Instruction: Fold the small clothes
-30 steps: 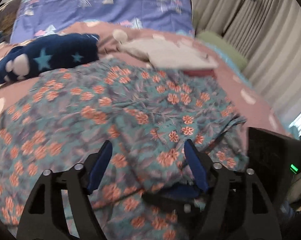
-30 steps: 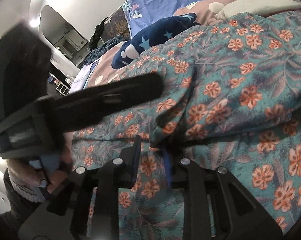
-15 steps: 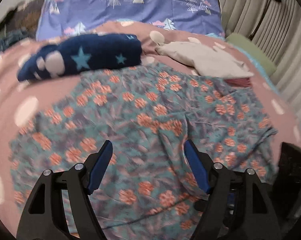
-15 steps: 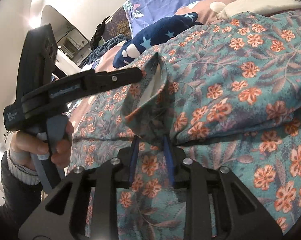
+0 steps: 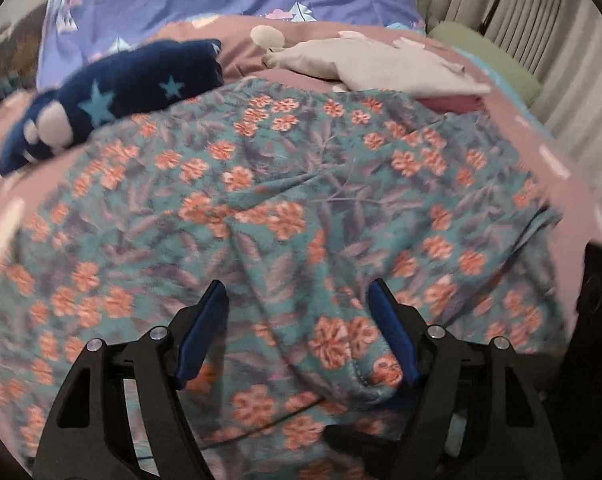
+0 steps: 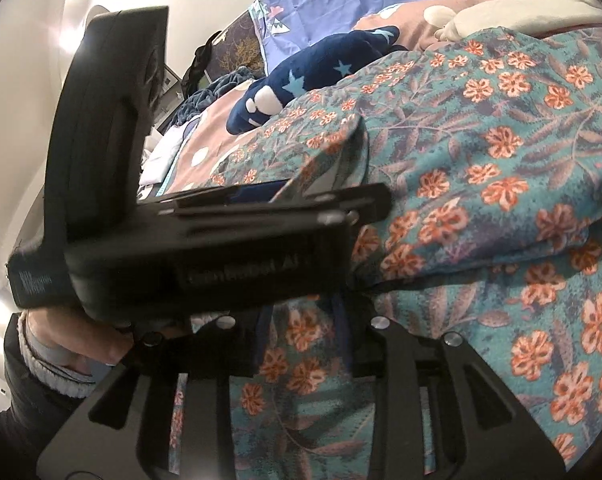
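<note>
So this looks like the middle of a fold on the floral garment (image 5: 285, 216), which is spread across the pink bed (image 5: 5, 184) with the near part already doubled over into a raised flap. Starting on the left: the left hand-held gripper (image 5: 299, 320) hangs over the cloth with its blue pads wide apart and nothing pinched between them, so it's released and just hovering above a ridge of fabric. Over to the right, the right hand-held gripper (image 6: 303, 332) sits low at the near edge with its jaws opening; floral cloth lies between the pads, but I can't tell if they still press on it, since the left tool's body blocks part of that view. My guess is it's letting go of the fold it just laid. Next move probably calls for the left one to come down and pinch a fresh edge, then carry it across without dragging the layer underneath. As for how the garment lies, its long axis seems to run side to side across the bed, with the far edge up by the navy star sock (image 5: 113, 96) and the beige cloth (image 5: 377, 68).
</note>
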The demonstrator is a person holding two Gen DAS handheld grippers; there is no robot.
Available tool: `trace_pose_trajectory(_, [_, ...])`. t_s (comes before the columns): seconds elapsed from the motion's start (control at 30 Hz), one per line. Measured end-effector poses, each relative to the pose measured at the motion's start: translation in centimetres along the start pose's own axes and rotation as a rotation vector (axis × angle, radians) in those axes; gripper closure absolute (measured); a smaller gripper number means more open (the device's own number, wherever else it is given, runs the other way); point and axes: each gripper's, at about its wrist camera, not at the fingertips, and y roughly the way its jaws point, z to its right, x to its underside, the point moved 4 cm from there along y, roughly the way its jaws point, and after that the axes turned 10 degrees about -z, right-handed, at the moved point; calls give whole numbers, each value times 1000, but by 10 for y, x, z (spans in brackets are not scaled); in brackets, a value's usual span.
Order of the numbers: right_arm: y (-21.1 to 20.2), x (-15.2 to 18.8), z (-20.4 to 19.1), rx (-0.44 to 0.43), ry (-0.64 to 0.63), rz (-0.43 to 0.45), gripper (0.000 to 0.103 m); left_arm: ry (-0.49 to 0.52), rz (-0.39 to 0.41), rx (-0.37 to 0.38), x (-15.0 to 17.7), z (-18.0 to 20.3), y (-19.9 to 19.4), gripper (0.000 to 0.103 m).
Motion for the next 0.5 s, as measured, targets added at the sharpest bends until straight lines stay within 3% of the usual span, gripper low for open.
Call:
trace_pose_trajectory(0.1, [-1,1,0,2,-2,1,74,-42,18,-33,3,-21,-10,36])
trace_pose_trajectory(0.2, [0,0,0,7,-8,0,73,-117,30,45,9,-43,-18,40])
trace_pose_trajectory(0.33, [0,1,0,9,-11,0,72,-149,26,158,10,-41,-15,40])
trace_pose_trajectory(0.4, [0,1,0,9,-11,-1,72,-139,22,151,10,-34,-13,40])
trace_pose_trajectory(0.5, [0,1,0,8,-11,0,72,-103,14,54,10,-27,-10,40])
